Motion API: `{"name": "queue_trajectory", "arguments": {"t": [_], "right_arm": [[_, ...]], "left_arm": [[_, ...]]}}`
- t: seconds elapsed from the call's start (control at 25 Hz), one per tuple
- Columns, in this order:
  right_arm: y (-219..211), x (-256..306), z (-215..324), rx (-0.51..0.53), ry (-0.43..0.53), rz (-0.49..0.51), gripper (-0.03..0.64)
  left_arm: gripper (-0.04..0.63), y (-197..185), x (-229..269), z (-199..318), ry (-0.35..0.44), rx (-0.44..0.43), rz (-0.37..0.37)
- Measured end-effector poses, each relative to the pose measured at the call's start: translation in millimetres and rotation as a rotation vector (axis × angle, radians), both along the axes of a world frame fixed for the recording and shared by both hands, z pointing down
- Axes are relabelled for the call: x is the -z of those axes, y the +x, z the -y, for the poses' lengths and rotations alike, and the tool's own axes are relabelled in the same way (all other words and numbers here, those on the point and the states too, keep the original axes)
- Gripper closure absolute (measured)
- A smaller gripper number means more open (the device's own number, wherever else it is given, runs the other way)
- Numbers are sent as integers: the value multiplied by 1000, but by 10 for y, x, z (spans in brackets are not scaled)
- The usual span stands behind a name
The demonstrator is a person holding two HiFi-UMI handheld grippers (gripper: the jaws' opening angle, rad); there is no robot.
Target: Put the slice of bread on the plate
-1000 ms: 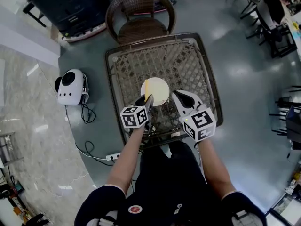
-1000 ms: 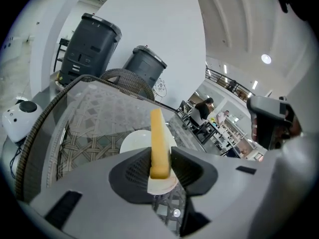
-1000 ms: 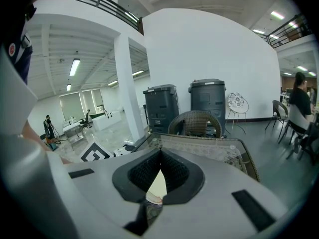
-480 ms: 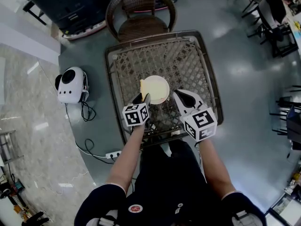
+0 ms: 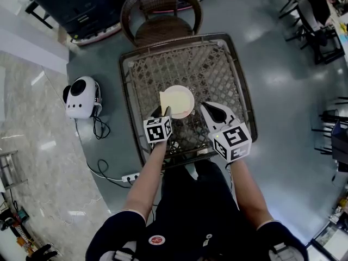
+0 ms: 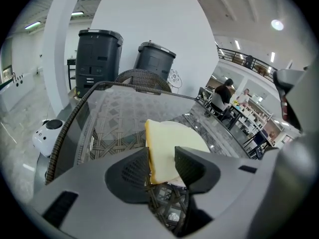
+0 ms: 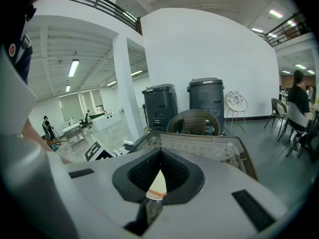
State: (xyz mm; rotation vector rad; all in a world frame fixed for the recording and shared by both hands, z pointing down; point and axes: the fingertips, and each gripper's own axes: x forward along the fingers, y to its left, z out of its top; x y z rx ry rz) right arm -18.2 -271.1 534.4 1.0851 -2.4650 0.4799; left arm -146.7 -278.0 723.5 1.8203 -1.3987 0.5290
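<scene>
A pale slice of bread (image 5: 173, 100) lies on the round white plate (image 5: 190, 103) in the middle of the glass-topped wicker table (image 5: 217, 64). My left gripper (image 5: 166, 112) is at the plate's near-left edge. In the left gripper view the bread (image 6: 167, 141) sits between the opening jaws of that gripper (image 6: 162, 159); its left edge is close to the left pad and there is a gap at the right pad. My right gripper (image 5: 209, 109) hovers at the plate's near-right edge, shut and empty. Below its closed tips (image 7: 158, 164) a sliver of the plate (image 7: 156, 192) shows.
A round wicker chair (image 5: 162, 15) stands at the table's far side. On the floor to the left are a white rounded device (image 5: 81, 98) with cables and a power strip (image 5: 129, 180). Two dark bins (image 6: 124, 63) stand behind the chair.
The bread stood on edge at the plate's left side and now lies flat on the plate. My left gripper has sunk a little and its jaws have spread. The right gripper has kept still.
</scene>
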Motion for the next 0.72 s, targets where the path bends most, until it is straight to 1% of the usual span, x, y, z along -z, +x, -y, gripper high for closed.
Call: {"name": "queue_trajectory", "arguments": {"t": [0.12,0.2,0.4,0.72], "right_arm": [[18,6,-6,1,2,3,611],[39,21,-9,2,3,7,611],[47,90,-4,10,13,29,611],[-11,280,-22,38,46,76,611]], "left_arm": [[446,-38,41,1,14,7,19],[446,-58,125,8,38,11,27],[449,-38,499,36,148,-16,23],[553,49,1181,-33,299,-50,29]]}}
